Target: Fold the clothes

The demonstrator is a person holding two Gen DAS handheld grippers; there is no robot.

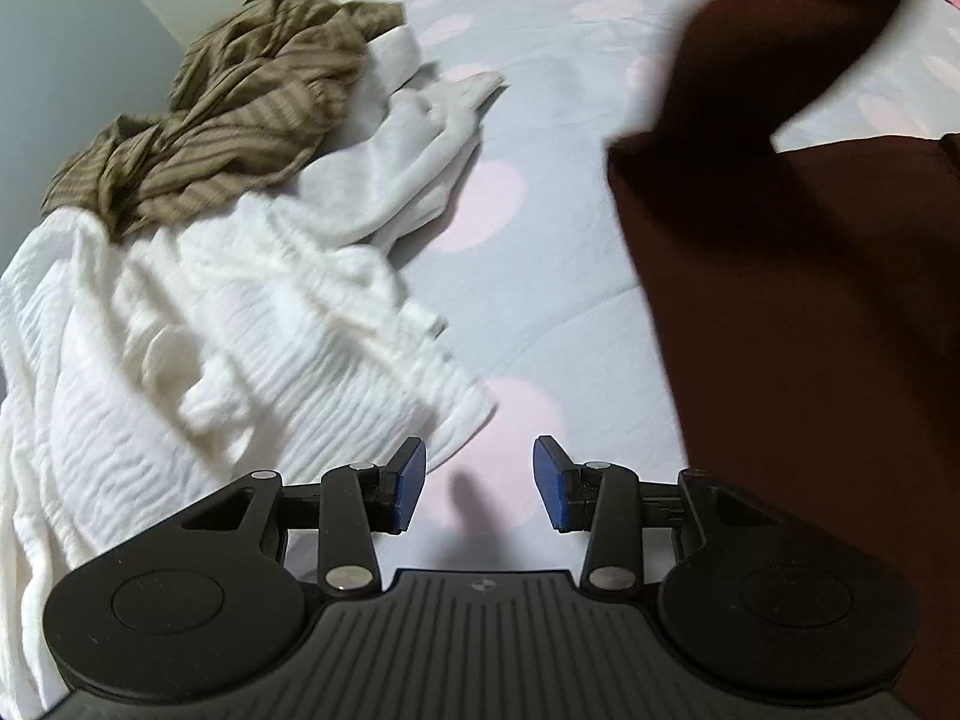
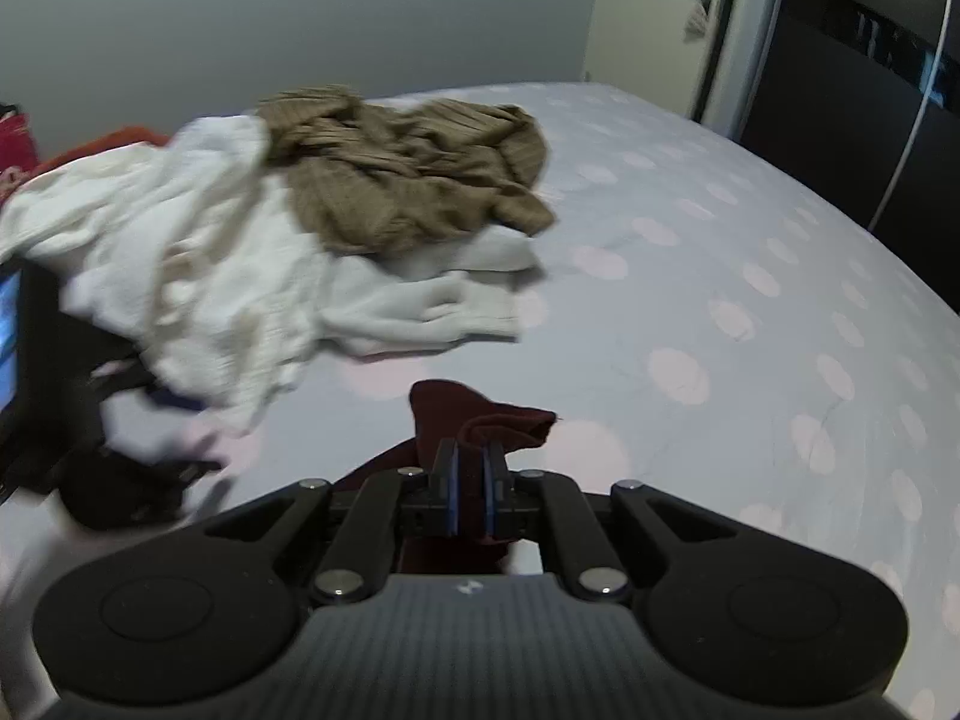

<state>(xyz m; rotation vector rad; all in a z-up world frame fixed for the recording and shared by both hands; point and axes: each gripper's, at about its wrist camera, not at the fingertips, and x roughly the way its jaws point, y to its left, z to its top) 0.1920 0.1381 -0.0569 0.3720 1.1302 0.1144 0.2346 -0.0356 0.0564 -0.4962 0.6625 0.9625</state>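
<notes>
The dark maroon garment [image 2: 480, 420] is pinched at a bunched corner in my right claw, lifted off the bed, its loose tip poking up past the pads; from my left side it hangs as a broad dark sheet [image 1: 780, 300]. Further off, a crumpled white textured garment [image 1: 210, 330] lies heaped with an olive-brown striped one [image 1: 240, 108] rumpled on top

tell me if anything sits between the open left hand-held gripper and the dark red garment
Nothing visible does. The left hand-held gripper is open with only bare bedsheet between it and the dark red garment hanging close on its right; the white clothes lie on its other side.
</notes>
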